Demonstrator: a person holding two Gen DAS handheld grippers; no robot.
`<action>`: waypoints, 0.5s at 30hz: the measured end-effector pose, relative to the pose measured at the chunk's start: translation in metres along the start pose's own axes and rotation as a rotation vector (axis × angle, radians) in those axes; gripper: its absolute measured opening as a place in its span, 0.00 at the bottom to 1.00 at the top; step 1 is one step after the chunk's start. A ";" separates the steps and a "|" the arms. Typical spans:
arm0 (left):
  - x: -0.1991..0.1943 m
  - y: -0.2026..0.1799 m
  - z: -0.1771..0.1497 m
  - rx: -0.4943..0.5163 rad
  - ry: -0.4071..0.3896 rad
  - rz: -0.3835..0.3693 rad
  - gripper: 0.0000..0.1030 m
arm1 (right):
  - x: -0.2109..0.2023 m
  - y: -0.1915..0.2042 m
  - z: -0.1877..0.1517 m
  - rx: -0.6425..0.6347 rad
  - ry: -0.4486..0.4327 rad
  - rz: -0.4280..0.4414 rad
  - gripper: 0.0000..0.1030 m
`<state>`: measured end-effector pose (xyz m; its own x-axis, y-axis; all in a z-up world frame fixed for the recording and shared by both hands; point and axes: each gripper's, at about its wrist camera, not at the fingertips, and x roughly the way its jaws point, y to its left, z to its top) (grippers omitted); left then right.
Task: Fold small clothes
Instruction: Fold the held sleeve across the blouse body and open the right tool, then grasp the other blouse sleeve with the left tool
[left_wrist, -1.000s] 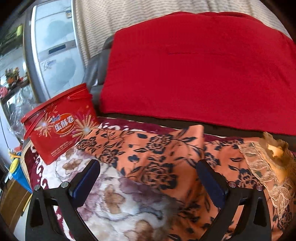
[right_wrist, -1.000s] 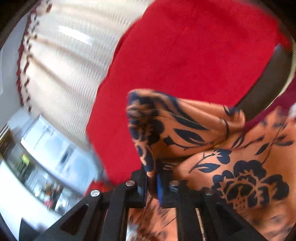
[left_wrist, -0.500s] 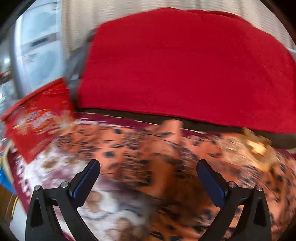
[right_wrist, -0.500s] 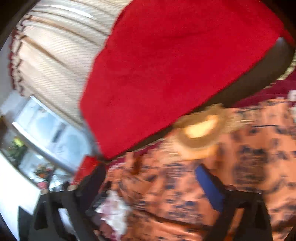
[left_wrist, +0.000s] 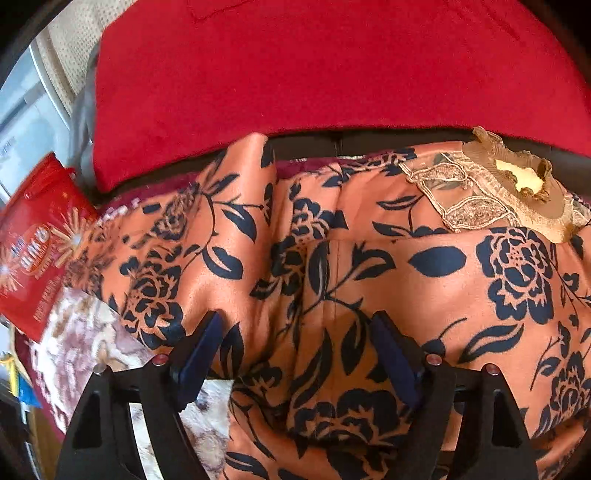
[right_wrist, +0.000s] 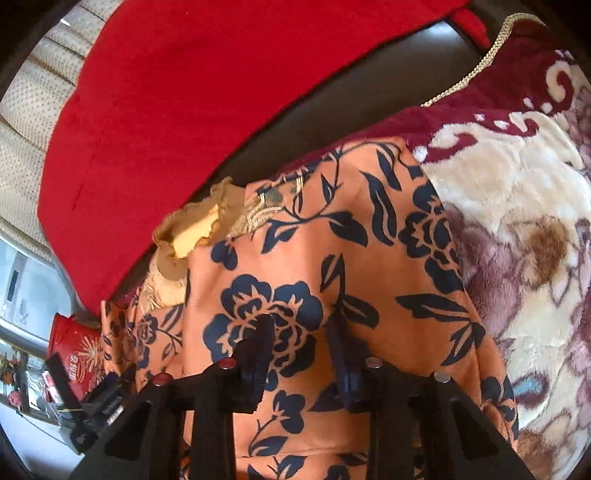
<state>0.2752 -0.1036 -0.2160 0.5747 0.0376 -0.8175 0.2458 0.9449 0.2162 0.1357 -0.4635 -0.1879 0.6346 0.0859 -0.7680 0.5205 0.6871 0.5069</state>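
Observation:
An orange garment with a dark blue flower print (left_wrist: 424, 266) lies spread over a plush blanket; it has a tan lace collar (left_wrist: 513, 184) at the far right. My left gripper (left_wrist: 295, 332) is open, low over the cloth, with a bunched fold between its fingers. In the right wrist view the same garment (right_wrist: 314, 258) fills the middle, collar (right_wrist: 188, 236) at the left. My right gripper (right_wrist: 299, 332) is partly open, pressed down on the cloth, fabric between its fingers.
A floral plush blanket (right_wrist: 517, 221) covers the surface. A red cushion (left_wrist: 314, 66) lies behind the garment. A red snack tub (left_wrist: 33, 243) stands at the left edge. The left gripper's body (right_wrist: 92, 398) shows low left in the right wrist view.
My right gripper let go of the lifted fold and dropped onto the cloth, its jaws now narrower. My left gripper moved forward and down onto the garment, narrowing around a fold.

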 end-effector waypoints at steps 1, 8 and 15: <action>-0.005 0.001 0.000 -0.006 -0.009 -0.012 0.80 | -0.007 0.004 0.002 -0.024 -0.011 -0.010 0.32; -0.033 0.043 0.006 -0.148 -0.082 -0.048 0.80 | -0.013 0.039 -0.012 -0.170 -0.049 0.072 0.34; -0.028 0.147 0.007 -0.419 -0.077 0.047 0.88 | 0.012 0.047 -0.022 -0.219 0.059 0.026 0.35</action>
<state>0.3007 0.0324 -0.1582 0.6382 0.0745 -0.7663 -0.1118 0.9937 0.0035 0.1555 -0.4146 -0.1823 0.6086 0.1431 -0.7805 0.3637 0.8239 0.4347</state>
